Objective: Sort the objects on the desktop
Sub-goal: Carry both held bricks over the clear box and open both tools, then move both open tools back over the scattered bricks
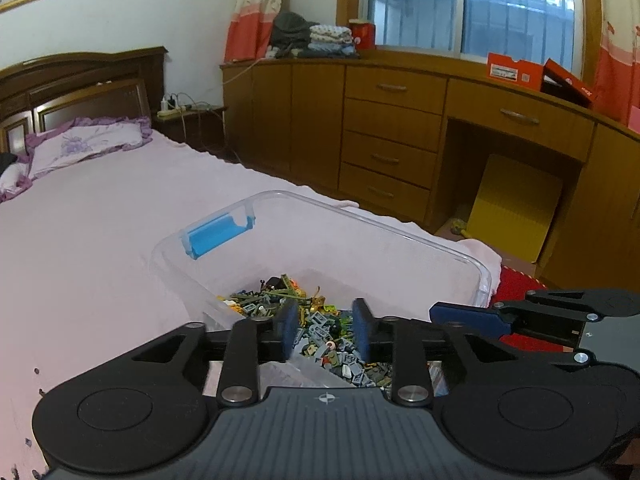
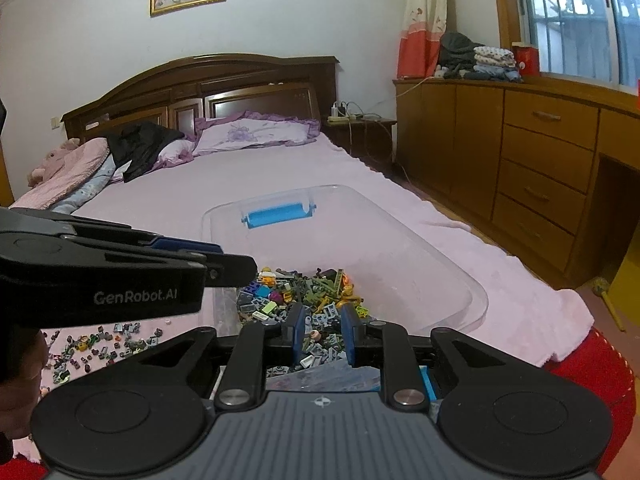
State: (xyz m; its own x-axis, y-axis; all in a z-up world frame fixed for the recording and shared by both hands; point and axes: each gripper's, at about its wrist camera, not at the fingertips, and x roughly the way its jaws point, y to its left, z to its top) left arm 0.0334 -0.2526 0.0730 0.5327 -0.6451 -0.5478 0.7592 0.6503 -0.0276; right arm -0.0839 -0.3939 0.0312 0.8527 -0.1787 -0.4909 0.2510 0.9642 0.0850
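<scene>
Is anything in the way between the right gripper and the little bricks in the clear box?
Nothing visible: the right gripper hangs over the open clear box, its fingers apart, just above the brick pile.

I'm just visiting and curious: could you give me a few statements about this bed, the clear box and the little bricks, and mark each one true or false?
1. The clear plastic box sits on the pink bedspread. True.
2. The box is empty. False: a pile of small toy bricks lies in it.
3. The latch on the box's far rim is blue. True.
4. All the bricks are inside the box. False: loose bricks are scattered on the bedspread beside it.
5. The left gripper clamps a brick. False: its jaws stand apart over the pile, nothing pressed between them.
</scene>
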